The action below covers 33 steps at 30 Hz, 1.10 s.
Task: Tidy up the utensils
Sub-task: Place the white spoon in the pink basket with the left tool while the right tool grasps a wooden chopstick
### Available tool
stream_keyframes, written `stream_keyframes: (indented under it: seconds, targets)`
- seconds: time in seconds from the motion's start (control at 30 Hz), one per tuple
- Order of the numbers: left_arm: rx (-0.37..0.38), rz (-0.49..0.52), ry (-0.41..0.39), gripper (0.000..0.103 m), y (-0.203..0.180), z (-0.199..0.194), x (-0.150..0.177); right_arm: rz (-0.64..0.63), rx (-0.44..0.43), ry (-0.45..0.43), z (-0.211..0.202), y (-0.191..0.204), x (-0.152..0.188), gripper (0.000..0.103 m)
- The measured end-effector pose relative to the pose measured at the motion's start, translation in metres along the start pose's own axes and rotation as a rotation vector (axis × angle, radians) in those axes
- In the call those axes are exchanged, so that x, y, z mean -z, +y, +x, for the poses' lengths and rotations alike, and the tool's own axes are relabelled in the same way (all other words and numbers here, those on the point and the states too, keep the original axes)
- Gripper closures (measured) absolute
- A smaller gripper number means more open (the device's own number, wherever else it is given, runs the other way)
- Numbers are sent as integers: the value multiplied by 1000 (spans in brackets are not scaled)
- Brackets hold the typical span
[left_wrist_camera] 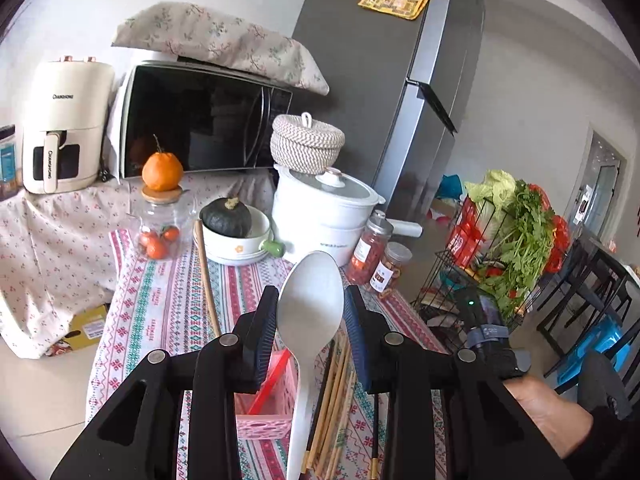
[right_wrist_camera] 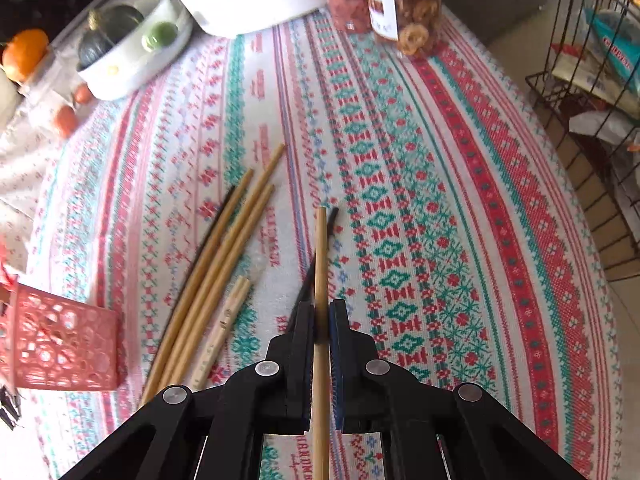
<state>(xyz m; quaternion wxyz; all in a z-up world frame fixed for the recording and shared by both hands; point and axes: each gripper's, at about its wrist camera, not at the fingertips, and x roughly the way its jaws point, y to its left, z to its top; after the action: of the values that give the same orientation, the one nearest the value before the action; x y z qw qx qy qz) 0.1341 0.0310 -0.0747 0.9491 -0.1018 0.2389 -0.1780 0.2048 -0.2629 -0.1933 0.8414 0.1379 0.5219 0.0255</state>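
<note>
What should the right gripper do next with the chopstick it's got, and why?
Probably lift a little and carry the chopstick left toward the pink basket. The right gripper is shut on the wooden stick, with a black chopstick lying close beside it, so a slow lift should show whether only one comes up. The left gripper already holds a white spoon.

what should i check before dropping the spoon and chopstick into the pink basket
1. White spoon held between the left gripper pads: ok.
2. Right gripper shut on one bamboo chopstick: ok.
3. Black chopstick beside it not caught too: cannot tell.
4. Pink basket upright with opening reachable: cannot tell, partly out of frame.
5. Loose chopsticks left on the tablecloth: not ok, still to collect.
</note>
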Motion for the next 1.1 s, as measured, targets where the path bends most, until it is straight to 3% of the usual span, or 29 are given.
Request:
stream_keyframes:
  seconds: [0.27,0.57,0.7,0.9,1.1]
  targets:
    - [-87,-30,-159,68,11,18,-3,-86,-103,-235,-85,31,6,98]
    - [-191,21,-228,68,12,47,14,-145,-148,-301,-104,52,9,97]
    - [-197,-9,-205,67,20,57,21,-155,-145,-316,-104,55,11,97]
    - [-210,-60,-104,67,33,71,27,-180,-167,-373,-116,66,15,97]
    - [-196,-65,7,49,31,62,23,-191,-221,-453,-131,82,16,97]
